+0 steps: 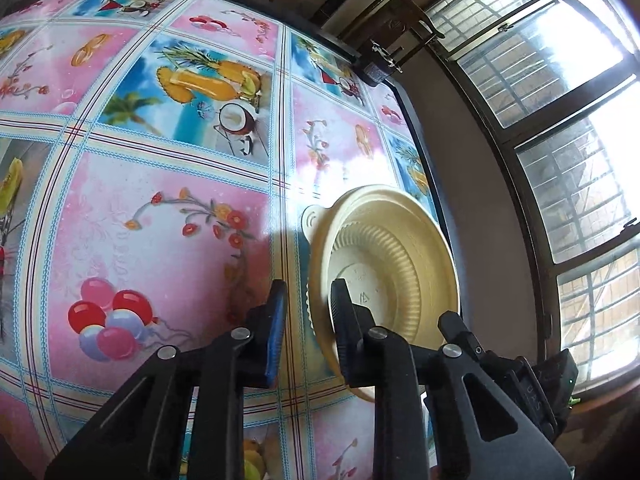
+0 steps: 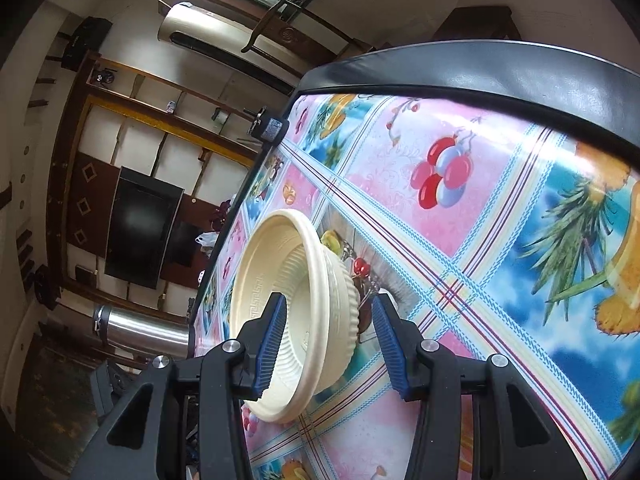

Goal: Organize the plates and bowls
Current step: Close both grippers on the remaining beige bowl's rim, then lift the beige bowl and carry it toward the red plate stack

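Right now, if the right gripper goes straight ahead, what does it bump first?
Probably the cream bowl: the right gripper has its jaws open astride the bowl's rim, so the wall lies just ahead. Depth is unclear.

We note both grippers, left gripper (image 1: pixel 308 302) and right gripper (image 2: pixel 328 322), share a build: black plastic linkage arms, round silver pivot screws, and blue ribbed pads (image 2: pixel 269 344) lining the fingers.

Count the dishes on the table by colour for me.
Cream bowl: 1
White dish, mostly hidden behind the bowl: 1
Total: 2
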A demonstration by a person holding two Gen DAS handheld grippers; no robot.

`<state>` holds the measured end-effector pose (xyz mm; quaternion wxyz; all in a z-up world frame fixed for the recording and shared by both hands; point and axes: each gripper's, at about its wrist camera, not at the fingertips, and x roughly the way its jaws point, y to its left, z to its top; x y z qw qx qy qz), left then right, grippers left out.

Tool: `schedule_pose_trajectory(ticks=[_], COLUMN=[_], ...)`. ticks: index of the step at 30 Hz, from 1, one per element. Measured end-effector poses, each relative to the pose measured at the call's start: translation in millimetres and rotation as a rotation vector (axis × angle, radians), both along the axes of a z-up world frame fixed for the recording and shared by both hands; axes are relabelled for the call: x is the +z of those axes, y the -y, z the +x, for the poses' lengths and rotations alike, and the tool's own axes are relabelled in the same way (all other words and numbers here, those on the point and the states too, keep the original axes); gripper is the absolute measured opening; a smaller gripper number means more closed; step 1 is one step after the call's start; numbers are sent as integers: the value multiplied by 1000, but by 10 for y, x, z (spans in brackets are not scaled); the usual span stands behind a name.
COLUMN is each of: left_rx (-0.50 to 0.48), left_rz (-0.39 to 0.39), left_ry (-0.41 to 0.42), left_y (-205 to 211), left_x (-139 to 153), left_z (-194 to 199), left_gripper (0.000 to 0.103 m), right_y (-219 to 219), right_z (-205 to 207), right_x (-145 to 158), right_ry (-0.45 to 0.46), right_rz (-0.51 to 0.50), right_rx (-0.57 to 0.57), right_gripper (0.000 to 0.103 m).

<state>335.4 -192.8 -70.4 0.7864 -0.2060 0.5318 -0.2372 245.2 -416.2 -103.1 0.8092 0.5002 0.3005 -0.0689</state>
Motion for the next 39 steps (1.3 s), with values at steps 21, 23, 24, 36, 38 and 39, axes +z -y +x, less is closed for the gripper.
schedule_pose_trajectory(ticks=[21,23,24,36,38,39], left_rx=[-39,-38,-37,22,54,76], left_rz=[76,92,99,148,150,159], left_ry=[28,39,43,50,53,61], left_y=[66,73,72,-357,-524,-626], left_x=[89,104,109,111,132,146], left_z=[-58,-70,-75,-388,-519,-601], left_gripper=[8,8,8,10,11,11], right_y=[-41,-55,-63,-276,-387,-459], right_z=[-10,-3,-1,79,105,119], right_x=[55,68,71,50,49,32], right_ry=[-43,-47,-52,-59,-61,-64], right_rz=[-56,-56,-55,-2,4,13], right_rx=[-19,-14,-12,93,138,166], right_gripper=[12,10,10,11,11,11])
